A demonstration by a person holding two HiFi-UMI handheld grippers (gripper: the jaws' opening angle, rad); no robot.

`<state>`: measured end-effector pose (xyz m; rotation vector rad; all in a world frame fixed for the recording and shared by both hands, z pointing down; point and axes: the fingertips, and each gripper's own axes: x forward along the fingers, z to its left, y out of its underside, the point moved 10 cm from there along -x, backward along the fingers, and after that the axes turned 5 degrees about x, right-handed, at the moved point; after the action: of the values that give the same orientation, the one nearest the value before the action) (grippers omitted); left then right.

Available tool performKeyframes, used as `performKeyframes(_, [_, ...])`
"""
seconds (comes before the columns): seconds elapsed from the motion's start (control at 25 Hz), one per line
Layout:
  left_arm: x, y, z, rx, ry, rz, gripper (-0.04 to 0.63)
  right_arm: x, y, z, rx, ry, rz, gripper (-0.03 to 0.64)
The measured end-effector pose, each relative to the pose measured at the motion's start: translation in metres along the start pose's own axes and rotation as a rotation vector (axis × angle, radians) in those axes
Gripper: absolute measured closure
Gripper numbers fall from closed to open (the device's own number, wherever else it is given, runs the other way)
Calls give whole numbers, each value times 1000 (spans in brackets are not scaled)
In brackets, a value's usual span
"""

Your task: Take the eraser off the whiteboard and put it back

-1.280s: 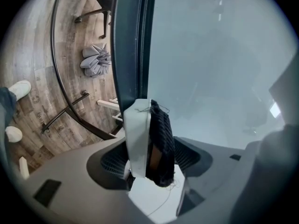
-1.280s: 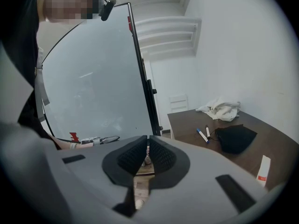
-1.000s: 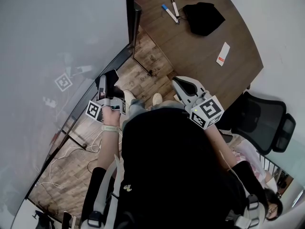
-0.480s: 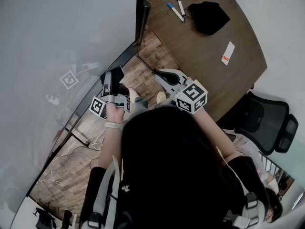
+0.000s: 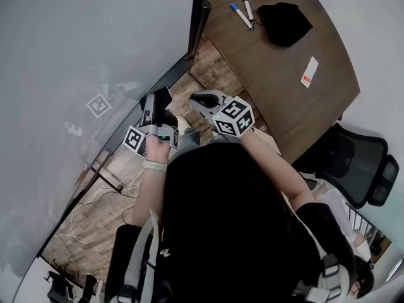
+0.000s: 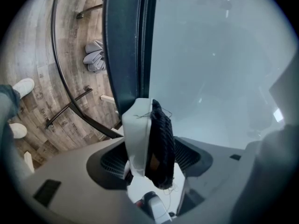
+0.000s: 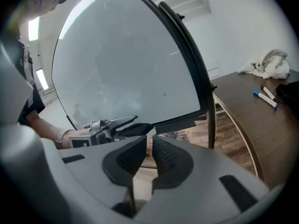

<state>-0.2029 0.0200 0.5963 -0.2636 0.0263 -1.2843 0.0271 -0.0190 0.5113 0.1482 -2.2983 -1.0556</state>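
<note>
Now left claw (image 5: 154, 108) clamps eraser (image 6: 158, 141); right claw (image 7: 148, 149) closed.

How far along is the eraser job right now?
Done: the eraser looks to be off the whiteboard, clamped in the left gripper. In hand: it is held near the board's dark frame. Left: setting it back on the board. The right gripper is shut on nothing.

From where I stand, the person wears a black short-sleeved top (image 5: 221, 213), with pale grey harness straps (image 5: 134, 257) down the back and a light wristband (image 5: 150, 166) on the left wrist. The left gripper (image 5: 155, 103) and right gripper (image 5: 196, 98) are light grey plastic shells with dark ribbed pads (image 7: 164, 155). Each carries a white cube (image 5: 233, 117) printed with black square markers.
</note>
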Motion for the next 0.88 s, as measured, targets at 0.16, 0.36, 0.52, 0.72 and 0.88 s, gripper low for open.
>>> performKeyframes(0.16, [0, -1, 0, -1, -6, 1, 308, 23, 3, 3, -6, -37, 32, 588])
performKeyframes(0.36, [-2, -2, 0, 4, -11, 9, 308, 46, 8, 7, -18, -62, 80, 542])
performKeyframes(0.52, [-2, -3, 0, 3, -17, 20, 308, 60, 10, 8, -19, -56, 95, 543])
performKeyframes(0.72, [-5, -3, -3, 24, -23, 42, 308, 71, 7, 9, 2, -42, 77, 541])
performKeyframes(0.88, [-9, -2, -6, 35, -22, 59, 308, 80, 4, 10, 8, -37, 69, 541])
